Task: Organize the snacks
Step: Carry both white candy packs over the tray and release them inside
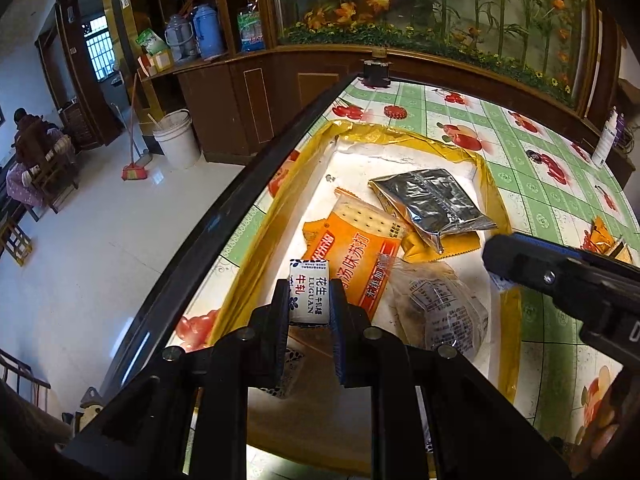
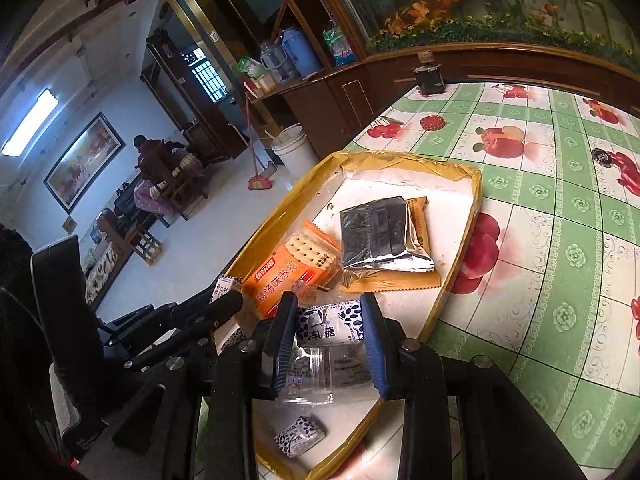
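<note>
A table [image 2: 552,216] covered with a green checked cloth printed with red fruit fills most of both views, its dark edge running beside a pale tiled floor [image 1: 100,248]. On the cloth lies a shallow tray [image 2: 460,280] with a white bottom and yellow taped walls, and the snacks sit inside it. Toward its far end rests a silver foil packet [image 2: 380,236] lying on top of an orange wrapper. Just beside it, nearer the tray's left wall, is an orange cracker pack [image 2: 296,268] with a picture of a square biscuit. In front of that, a clear plastic pouch [image 1: 440,312] with printed text and something brown inside lies flat on the tray bottom, partly overlapping the cracker pack. The left gripper [image 1: 310,300] is clenched on a small white nougat candy [image 1: 310,294] with blue markings and Chinese print, held upright between its jaws above the near left part of the tray. The right gripper [image 2: 330,330] is likewise clamped on a second nougat candy [image 2: 332,326], white with a blue leaf pattern, held crosswise between blue-edged jaws above the clear pouch. A third candy [image 2: 300,434] of the same kind lies loose on the tray bottom at the near end, below the right gripper. Off the table, a white bucket [image 1: 178,138] and a broom stand on the floor near a wooden cabinet.
</note>
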Demonstrator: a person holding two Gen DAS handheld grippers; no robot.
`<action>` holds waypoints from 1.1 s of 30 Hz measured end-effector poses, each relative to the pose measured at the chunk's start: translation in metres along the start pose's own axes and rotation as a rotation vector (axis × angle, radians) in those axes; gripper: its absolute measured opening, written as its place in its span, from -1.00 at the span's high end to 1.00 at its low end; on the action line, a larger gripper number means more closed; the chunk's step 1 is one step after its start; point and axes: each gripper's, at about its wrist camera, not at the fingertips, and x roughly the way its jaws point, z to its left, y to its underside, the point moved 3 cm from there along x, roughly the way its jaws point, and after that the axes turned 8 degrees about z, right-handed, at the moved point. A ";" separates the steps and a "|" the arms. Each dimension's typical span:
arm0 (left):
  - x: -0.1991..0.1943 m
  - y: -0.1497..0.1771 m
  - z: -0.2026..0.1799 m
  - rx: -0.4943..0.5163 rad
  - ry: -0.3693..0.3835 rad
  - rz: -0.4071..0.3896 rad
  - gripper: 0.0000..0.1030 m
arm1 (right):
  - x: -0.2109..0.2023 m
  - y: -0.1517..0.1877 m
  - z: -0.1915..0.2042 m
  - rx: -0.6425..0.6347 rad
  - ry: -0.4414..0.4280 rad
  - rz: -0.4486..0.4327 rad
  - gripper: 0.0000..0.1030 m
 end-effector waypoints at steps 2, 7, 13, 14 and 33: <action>0.002 0.000 -0.002 0.004 0.008 0.006 0.69 | 0.005 -0.005 0.000 -0.003 0.010 0.002 0.36; 0.005 0.000 -0.010 0.022 0.016 0.014 0.69 | 0.016 -0.011 -0.005 -0.007 0.024 0.017 0.36; 0.007 -0.001 -0.014 0.032 0.011 0.016 0.69 | 0.023 -0.011 -0.007 -0.001 0.021 0.031 0.34; 0.007 -0.001 -0.014 0.035 0.011 0.016 0.69 | 0.024 -0.012 -0.007 -0.001 0.021 0.032 0.33; -0.018 -0.006 -0.004 -0.007 -0.005 -0.040 0.01 | -0.008 -0.012 -0.008 0.003 -0.002 -0.026 -0.06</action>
